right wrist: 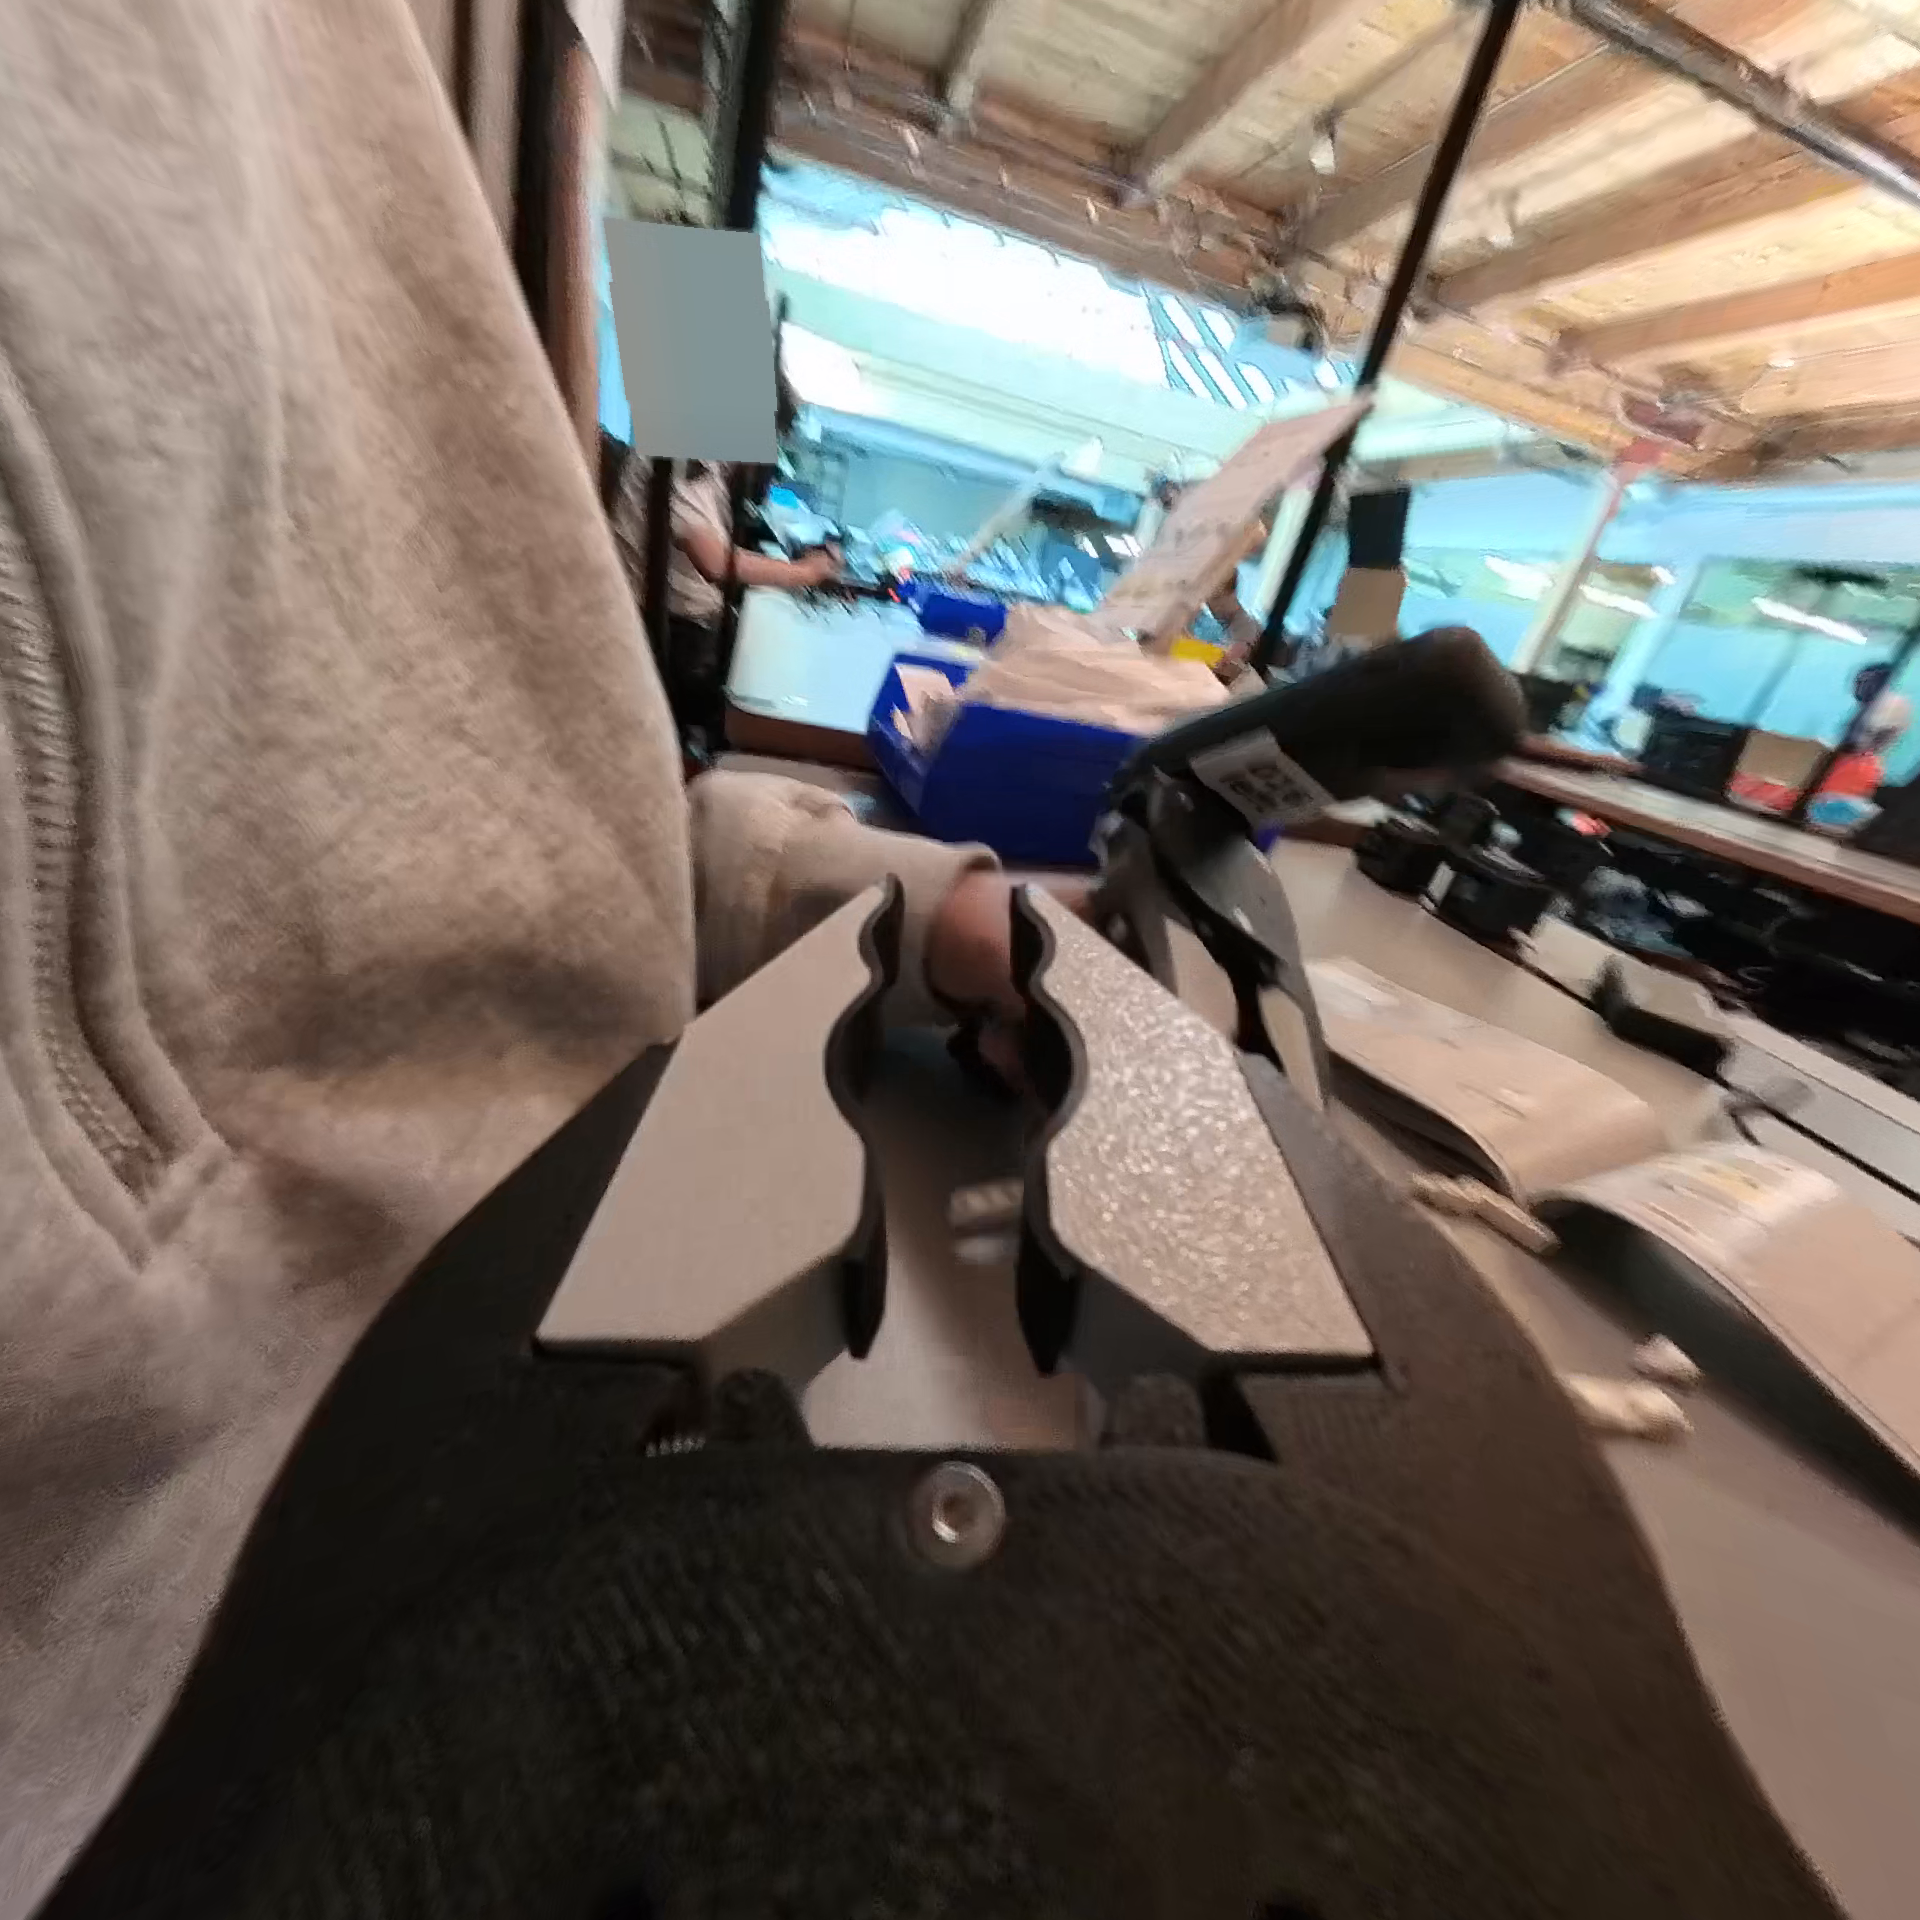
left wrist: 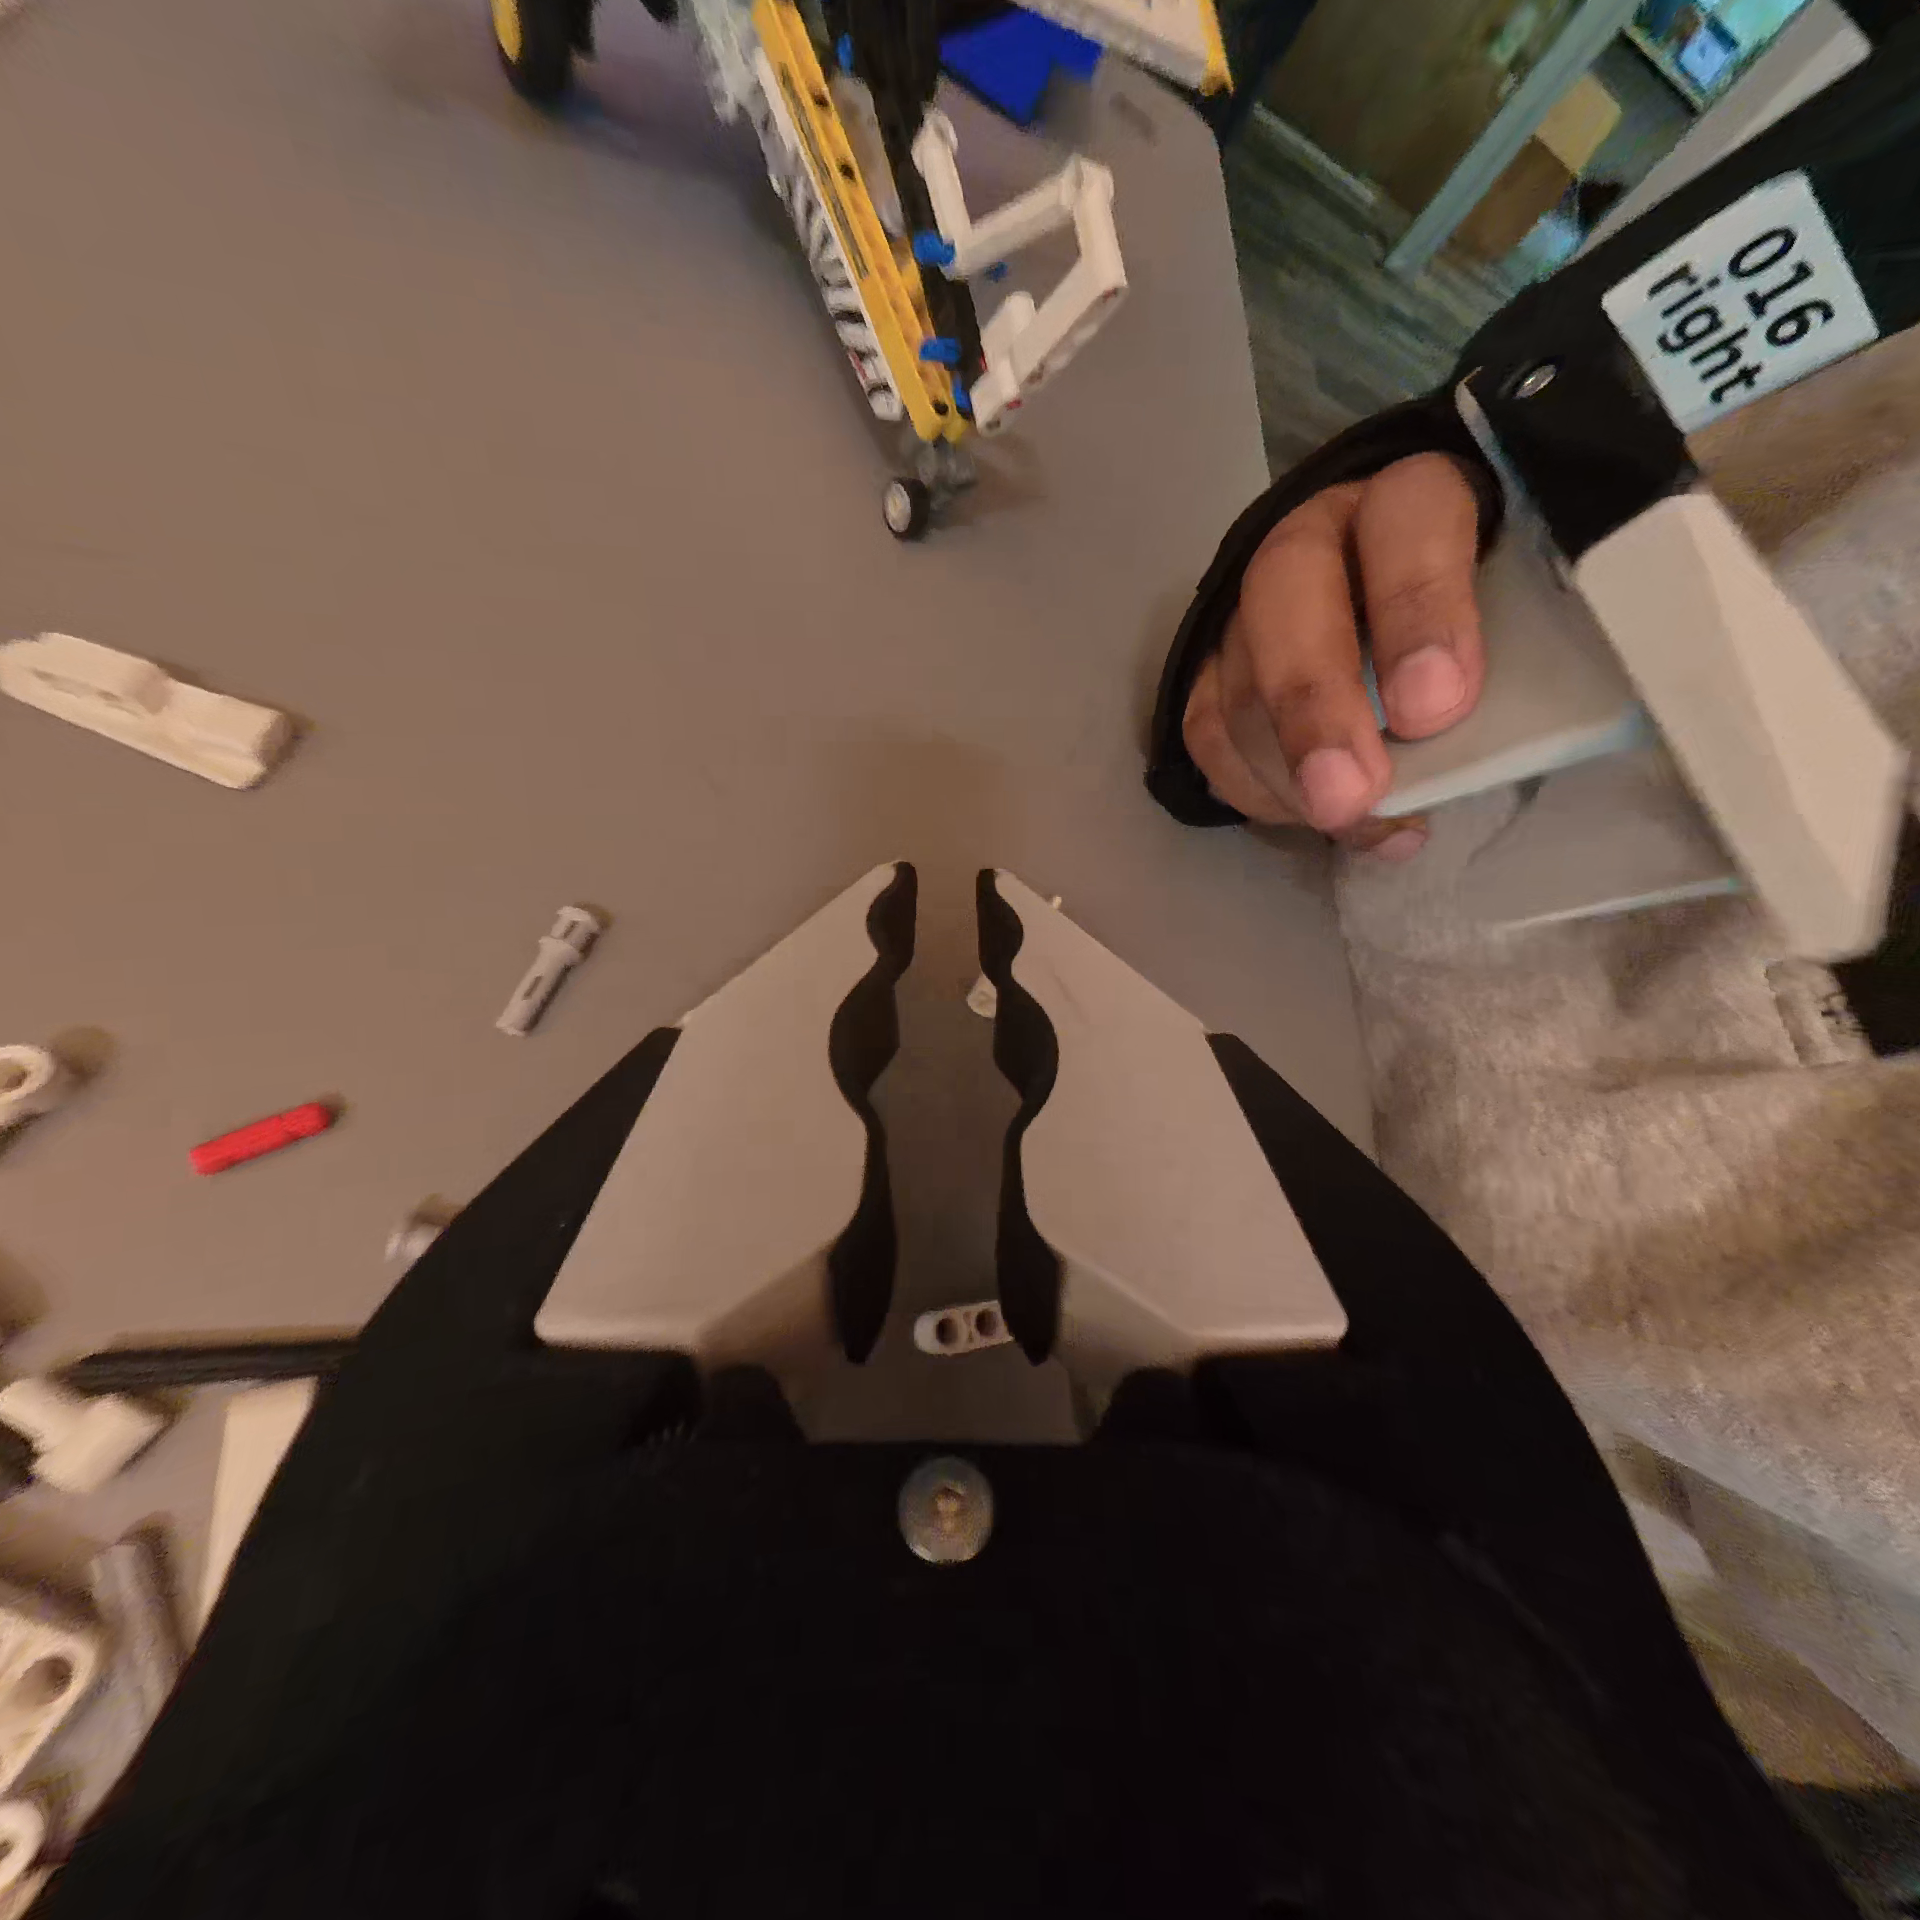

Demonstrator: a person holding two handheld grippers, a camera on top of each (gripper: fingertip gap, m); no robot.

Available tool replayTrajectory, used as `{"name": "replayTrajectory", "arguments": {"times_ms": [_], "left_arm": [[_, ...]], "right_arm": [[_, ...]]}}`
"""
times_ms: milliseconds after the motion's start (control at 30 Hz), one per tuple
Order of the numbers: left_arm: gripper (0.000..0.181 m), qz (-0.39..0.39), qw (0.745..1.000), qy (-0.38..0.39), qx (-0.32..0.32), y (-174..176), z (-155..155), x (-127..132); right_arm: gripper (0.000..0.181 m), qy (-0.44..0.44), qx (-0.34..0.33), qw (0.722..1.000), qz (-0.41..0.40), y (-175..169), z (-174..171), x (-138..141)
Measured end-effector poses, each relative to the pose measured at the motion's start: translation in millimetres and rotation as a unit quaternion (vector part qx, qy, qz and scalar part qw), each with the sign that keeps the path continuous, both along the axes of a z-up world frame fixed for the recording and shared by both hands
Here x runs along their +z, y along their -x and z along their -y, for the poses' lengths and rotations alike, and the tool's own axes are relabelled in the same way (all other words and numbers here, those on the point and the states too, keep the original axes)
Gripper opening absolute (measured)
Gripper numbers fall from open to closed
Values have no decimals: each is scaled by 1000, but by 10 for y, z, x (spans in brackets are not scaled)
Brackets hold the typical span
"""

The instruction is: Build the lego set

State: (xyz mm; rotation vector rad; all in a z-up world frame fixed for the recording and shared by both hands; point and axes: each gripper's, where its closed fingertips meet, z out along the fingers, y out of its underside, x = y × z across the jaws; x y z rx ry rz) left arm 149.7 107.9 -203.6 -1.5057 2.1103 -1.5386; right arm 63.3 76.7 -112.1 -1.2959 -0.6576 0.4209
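**Both grippers empty, right one off the bench — watch the loose parts**

Risks first. Your left gripper (left wrist: 945, 883) hovers low near the bench's right edge, jaws parted by a narrow gap, nothing held. A small light-grey two-hole connector (left wrist: 961, 1328) lies under it, seen between the fingers near their base; drop or sweep sideways and you could knock it off that edge. The frame is blurred, so fine positions are uncertain.

Left to right on the grey bench (left wrist: 520, 520):
- Near the left edge: long white curved panel piece (left wrist: 145, 707), a cluster of white and grey pieces at the near-left corner (left wrist: 52, 1662).
- Short red axle (left wrist: 262, 1138) and light-grey pin (left wrist: 549, 968), apart from each other, left of your gripper.
- The partly built yellow, white and black lego model (left wrist: 894, 249) stands toward the far edge, its small black wheel (left wrist: 906, 507) on the bench.

Your right gripper (right wrist: 951, 904) is past the right edge, against your beige hoodie (right wrist: 260, 623), aimed at your left hand, jaws narrowly apart, empty. Swinging back in, it could clip the model. An open instruction booklet (right wrist: 1507, 1101) lies to its right.
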Motion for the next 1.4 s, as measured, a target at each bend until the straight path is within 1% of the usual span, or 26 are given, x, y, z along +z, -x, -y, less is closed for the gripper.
{"name": "replayTrajectory", "arguments": {"times_ms": [33,100,200,300,433,500,567,633,767,833,900,933,967,1000,1033,1100,1133,1167,1267,1333,1400], "left_arm": [[10,11,1000,0,12,-12,-61,29],[9,29,999,4,32,-25,-166,87],[7,46,998,13,40,-29,-213,147],[7,48,999,-1,25,-17,-159,129],[9,46,998,-25,-31,62,14,74],[10,50,997,-36,-48,93,65,64],[12,56,996,-44,-62,120,106,62],[14,56,994,-57,-75,144,144,40],[20,51,990,-97,-91,165,201,-47],[26,60,988,-112,-92,159,214,-53],[39,85,983,-133,-90,140,220,-27],[40,96,980,-149,-88,130,215,-26],[39,101,978,-163,-88,127,214,-40],[33,97,976,-171,-91,130,222,-68],[24,85,976,-176,-100,146,239,-110],[18,53,975,-189,-109,159,248,-216],[14,40,973,-197,-111,164,249,-263],[7,31,972,-206,-112,164,247,-300],[5,28,972,-209,-104,151,240,-307],[5,12,978,-185,-99,154,242,-298],[5,-5,986,-144,-81,133,229,-261]], "right_arm": [[19,21,-28,999,14,-89,-40,-53],[21,99,-87,990,48,-321,-133,-208],[23,208,-126,968,67,-592,-135,-415],[18,266,-128,953,65,-695,-104,-605],[23,361,-124,918,108,-713,-63,-1017],[22,387,-121,908,109,-701,-54,-1090],[15,389,-134,905,109,-733,-68,-1105],[0,388,-134,905,109,-733,-67,-1101],[0,407,-132,901,76,-766,-75,-1094],[0,424,-114,898,28,-754,-68,-1047],[0,435,-100,895,-24,-764,-66,-976],[0,437,-95,894,-38,-774,-61,-947],[0,435,-94,894,-42,-786,-55,-928],[0,433,-98,895,-35,-803,-48,-930],[0,431,-106,896,-22,-821,-45,-950],[0,427,-117,897,11,-831,-43,-1007],[6,427,-119,896,23,-821,-43,-1036],[13,429,-117,895,32,-802,-40,-1063],[28,438,-105,891,48,-748,-29,-1124],[36,428,-96,897,62,-721,-31,-1109],[39,384,-105,912,96,-727,-63,-1034]]}}
